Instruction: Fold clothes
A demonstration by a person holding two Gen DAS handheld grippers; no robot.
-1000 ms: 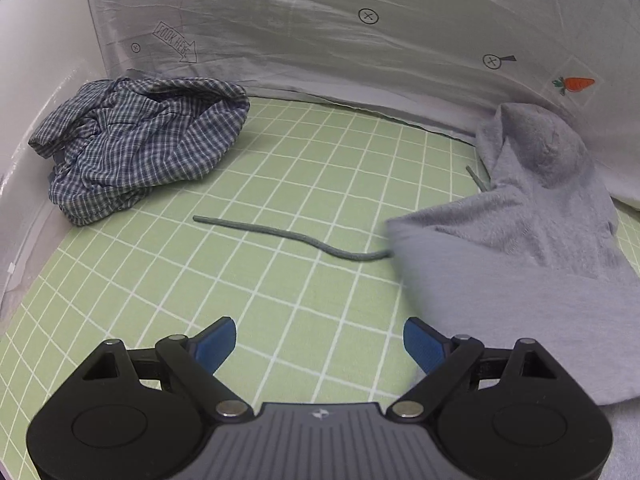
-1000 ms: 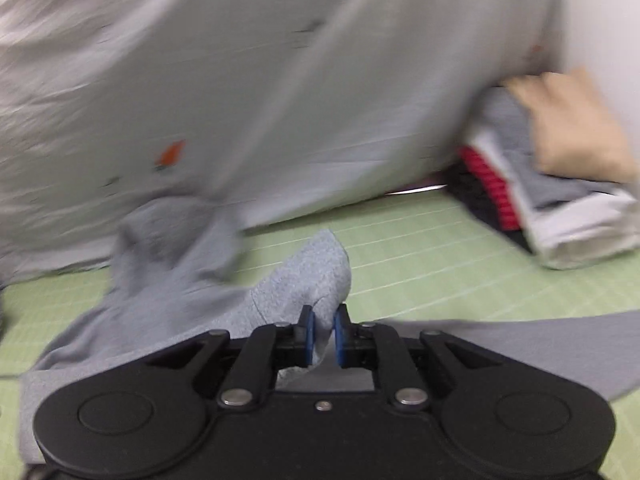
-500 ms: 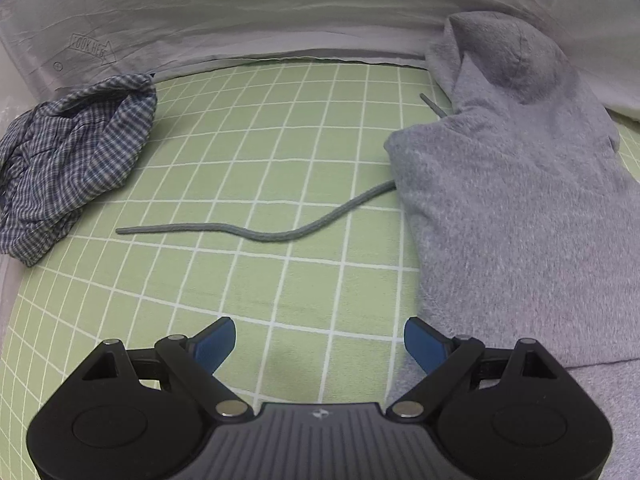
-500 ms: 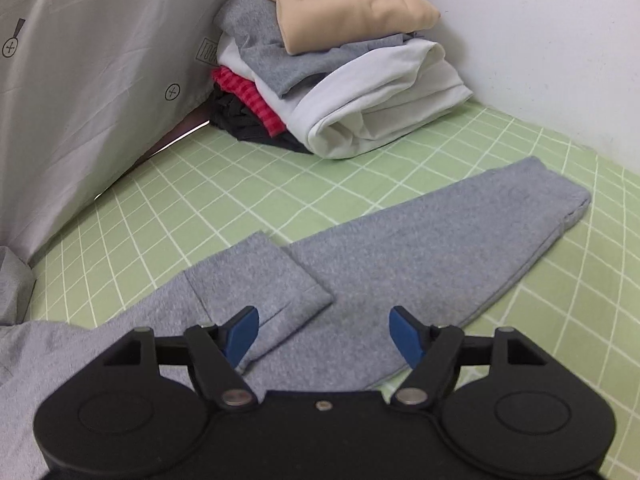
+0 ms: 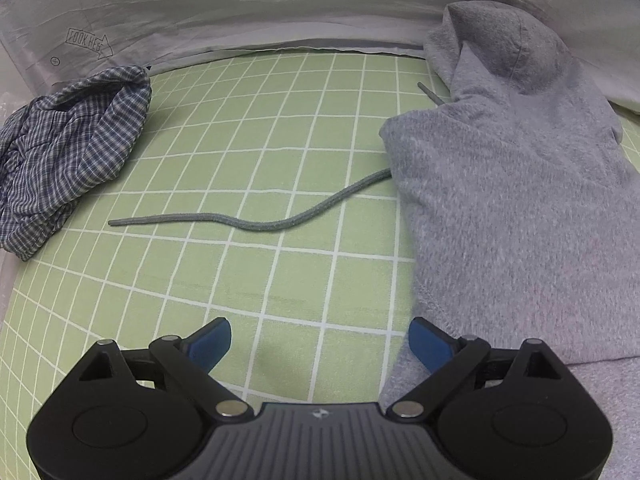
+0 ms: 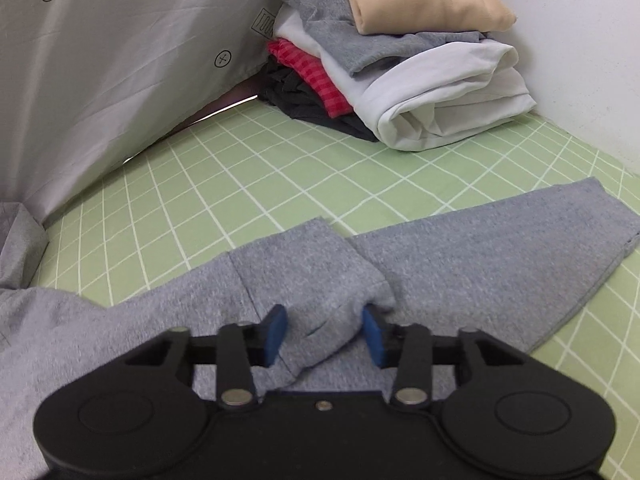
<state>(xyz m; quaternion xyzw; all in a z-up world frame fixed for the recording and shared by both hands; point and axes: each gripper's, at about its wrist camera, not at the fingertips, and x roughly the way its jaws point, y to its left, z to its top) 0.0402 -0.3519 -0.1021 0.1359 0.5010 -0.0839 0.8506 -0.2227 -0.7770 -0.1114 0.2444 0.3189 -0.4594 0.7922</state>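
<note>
A grey hoodie [image 5: 520,200] lies flat on the green grid mat [image 5: 240,120], its hood against the back sheet and its drawstring [image 5: 260,222] trailing left. My left gripper [image 5: 320,344] hovers open over bare mat, its right finger at the hoodie's edge, nothing between the pads. In the right wrist view, a folded-over sleeve cuff [image 6: 312,272] is bunched between the blue pads of my right gripper [image 6: 323,334], whose jaws are closing on it. The other grey sleeve [image 6: 500,240] stretches away to the right.
A crumpled blue plaid shirt [image 5: 68,152] sits at the mat's left edge. A stack of folded clothes [image 6: 420,80] stands in the far right corner against the white wall [image 6: 580,40]. A grey printed sheet [image 5: 280,8] hangs along the back.
My right gripper let go of grey cloth, opened wide, dropped toward the sleeve cuff and narrowed its jaws around it. The left gripper swung right and lower, then held still, open.
</note>
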